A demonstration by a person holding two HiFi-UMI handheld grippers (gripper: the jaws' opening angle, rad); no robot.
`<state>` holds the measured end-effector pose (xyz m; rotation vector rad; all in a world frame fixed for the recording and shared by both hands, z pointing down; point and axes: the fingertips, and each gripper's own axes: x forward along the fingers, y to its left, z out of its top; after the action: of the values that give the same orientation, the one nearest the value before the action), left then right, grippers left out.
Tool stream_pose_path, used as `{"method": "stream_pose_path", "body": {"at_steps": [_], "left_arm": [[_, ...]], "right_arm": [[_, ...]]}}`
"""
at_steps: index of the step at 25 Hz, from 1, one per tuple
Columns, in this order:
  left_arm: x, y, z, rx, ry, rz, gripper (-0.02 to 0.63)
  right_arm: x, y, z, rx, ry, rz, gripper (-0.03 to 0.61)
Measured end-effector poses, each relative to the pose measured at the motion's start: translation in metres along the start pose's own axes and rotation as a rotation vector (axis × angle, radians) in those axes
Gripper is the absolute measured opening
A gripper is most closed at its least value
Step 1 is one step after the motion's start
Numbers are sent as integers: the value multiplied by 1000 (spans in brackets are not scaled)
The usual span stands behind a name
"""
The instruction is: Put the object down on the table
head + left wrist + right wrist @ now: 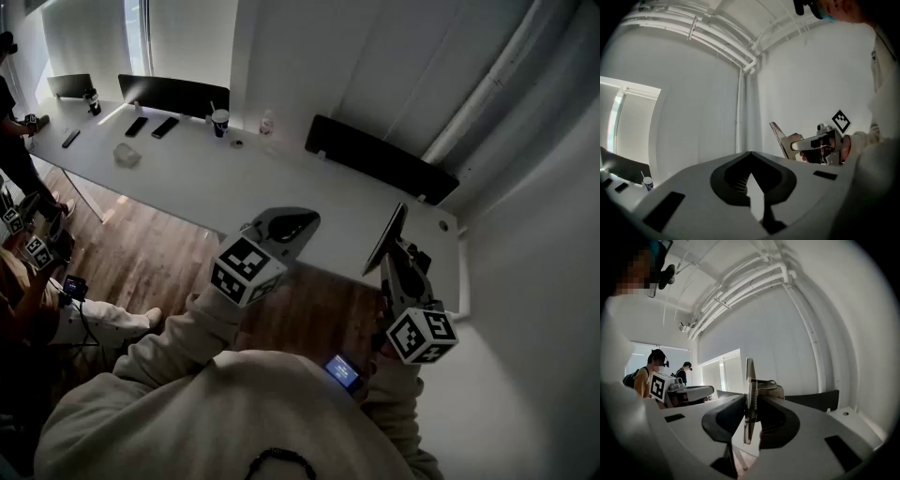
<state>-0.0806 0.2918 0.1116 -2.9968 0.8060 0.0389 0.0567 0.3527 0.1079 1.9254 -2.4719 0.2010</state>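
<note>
My right gripper (397, 251) is shut on a thin flat metal tool (387, 238), which stands edge-up over the right end of the long white table (281, 187). In the right gripper view the tool (750, 376) sits upright between the jaws of the right gripper (751, 401), a small spring on its side. The left gripper view shows the same tool (779, 138) sticking up from the right gripper (790, 146). My left gripper (309, 221) hovers level beside it, above the table's near edge. Its jaws meet at the tips of the left gripper (750, 157) with nothing between them.
On the far left of the table lie two phones (150, 127), a dark cup (219, 122) and small items. Dark chair backs (375, 155) line its far side. People stand at the left (14, 103). Wooden floor (150, 253) lies below, with a white wall to the right.
</note>
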Motion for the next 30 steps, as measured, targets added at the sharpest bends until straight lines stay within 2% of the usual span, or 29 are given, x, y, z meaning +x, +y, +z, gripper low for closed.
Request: {"method": "stream_pose_path", "body": {"at_steps": [5,9,12,17,21,25,30], "left_arm": [[-20,-15,10,22,-3,-13,-3],[-11,-5,9,31,46,-73,-3],[0,19,4,14,42,-18,-3],[-6,35,-23,-66,120,30,-3],[-7,33,-29,-74,96,35,-3],[1,42,-36,-70,124,63,-3],[5,33,-38,-91,87,44,-3]], "right_arm": [[-16,17,8,2,-14,-3,103],[-8,7,13,23,-11,-17,101],[7,-12,10,64,-7,-20,101],[5,-18,-6,184,-13,-6,103],[0,-24,-16,179,11,-34,103],[1,-31,-23,150,52,-39,102],[2,-44,-35,136,90,-28,103]]}}
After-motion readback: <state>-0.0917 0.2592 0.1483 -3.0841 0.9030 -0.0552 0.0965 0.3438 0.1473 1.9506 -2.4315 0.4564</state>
